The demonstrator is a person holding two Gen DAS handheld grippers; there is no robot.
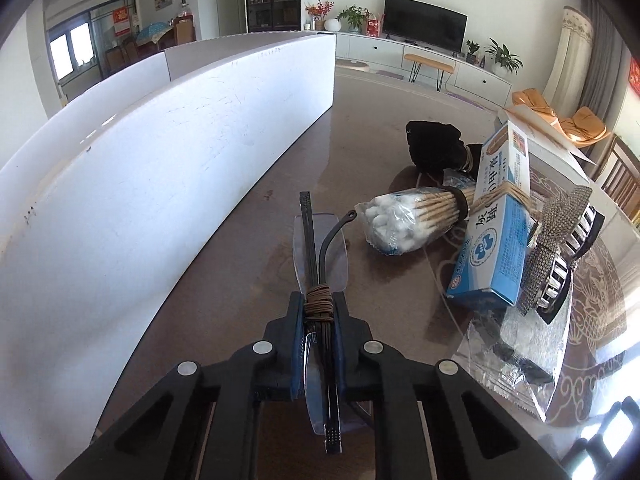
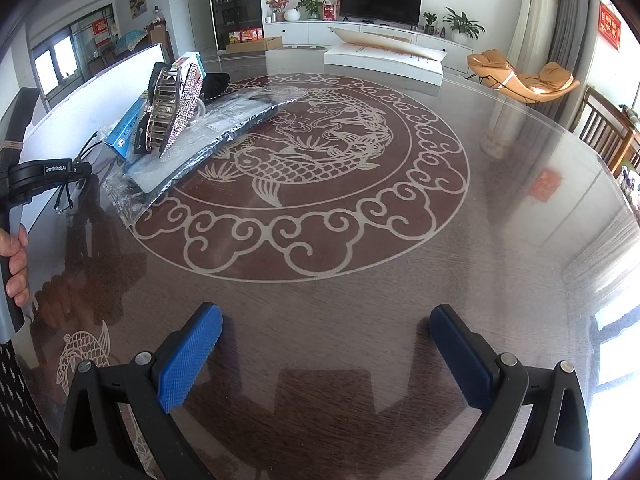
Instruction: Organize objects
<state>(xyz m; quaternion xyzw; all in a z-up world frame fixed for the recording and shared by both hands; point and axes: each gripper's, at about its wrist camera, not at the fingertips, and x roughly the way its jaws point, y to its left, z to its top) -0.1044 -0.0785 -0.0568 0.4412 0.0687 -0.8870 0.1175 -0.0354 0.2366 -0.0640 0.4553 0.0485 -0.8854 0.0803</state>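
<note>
My left gripper is shut on folded rimless glasses, whose dark arms are bound with brown cord between the pads. Just right of them on the glass table lie a bagged bundle of cotton swabs, a blue medicine box, a rhinestone hair clip and a black cloth item. In the right wrist view the left gripper shows at the far left with a hand on its handle. My right gripper hangs open above bare table with nothing between its fingers.
A tall white board runs along the table's left side. A clear plastic packet with dark pieces lies under the box and clip. A flat white box sits at the table's far side. Wooden chairs stand right.
</note>
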